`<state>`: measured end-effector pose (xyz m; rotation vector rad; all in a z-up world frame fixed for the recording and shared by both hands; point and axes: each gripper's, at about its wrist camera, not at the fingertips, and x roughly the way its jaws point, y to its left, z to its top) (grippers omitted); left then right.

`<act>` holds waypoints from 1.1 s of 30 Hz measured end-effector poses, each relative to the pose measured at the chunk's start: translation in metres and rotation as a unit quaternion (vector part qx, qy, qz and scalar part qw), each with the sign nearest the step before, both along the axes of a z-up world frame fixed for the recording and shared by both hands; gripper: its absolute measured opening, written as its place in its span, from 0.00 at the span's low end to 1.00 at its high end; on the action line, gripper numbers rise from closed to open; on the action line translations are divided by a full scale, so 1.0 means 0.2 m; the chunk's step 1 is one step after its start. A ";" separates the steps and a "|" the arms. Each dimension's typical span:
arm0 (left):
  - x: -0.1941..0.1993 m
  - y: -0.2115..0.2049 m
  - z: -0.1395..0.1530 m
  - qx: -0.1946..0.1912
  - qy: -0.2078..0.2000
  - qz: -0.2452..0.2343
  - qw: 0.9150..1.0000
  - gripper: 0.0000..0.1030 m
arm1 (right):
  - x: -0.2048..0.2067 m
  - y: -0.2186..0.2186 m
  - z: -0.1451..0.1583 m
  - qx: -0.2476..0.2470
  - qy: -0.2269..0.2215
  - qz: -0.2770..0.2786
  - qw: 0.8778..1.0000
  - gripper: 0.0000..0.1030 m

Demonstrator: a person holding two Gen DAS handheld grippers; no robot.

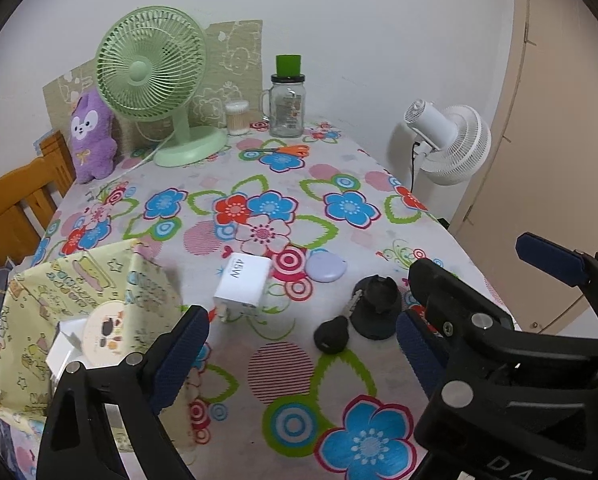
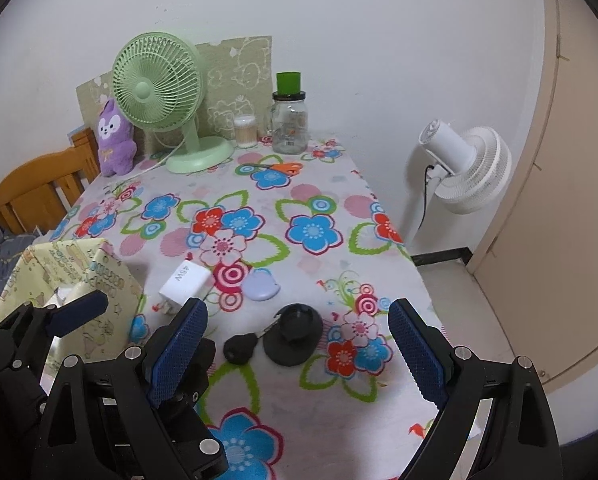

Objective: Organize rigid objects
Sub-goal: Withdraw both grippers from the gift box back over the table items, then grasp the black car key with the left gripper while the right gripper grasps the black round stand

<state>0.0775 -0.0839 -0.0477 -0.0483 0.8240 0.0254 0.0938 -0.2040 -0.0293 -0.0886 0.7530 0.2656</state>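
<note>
Blue-padded jaws wide apart, both grippers point(image 1: 303, 346) point(image 2: 299, 350) empty.

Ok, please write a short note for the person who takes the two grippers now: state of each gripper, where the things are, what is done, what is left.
Left gripper: open, empty, above the near part of the table.
Right gripper: open, empty, beside the left one.
On the flowered tablecloth, loose: white charger, lilac flat case, black key and black round base, close together.
Yellow patterned bag at the left table edge stands open; a white box and a round printed item are already in it.
Done: nothing gripped at present.
Left: probably pick up the four loose items, one after another, and put them away; the bag seems the likely place.
</note>
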 end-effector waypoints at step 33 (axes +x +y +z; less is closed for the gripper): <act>0.19 -0.07 -0.42 0.015 0.081 -0.031 0.996 0.80 | 0.17 -0.06 -0.43 -0.039 0.050 -0.018 0.998 0.91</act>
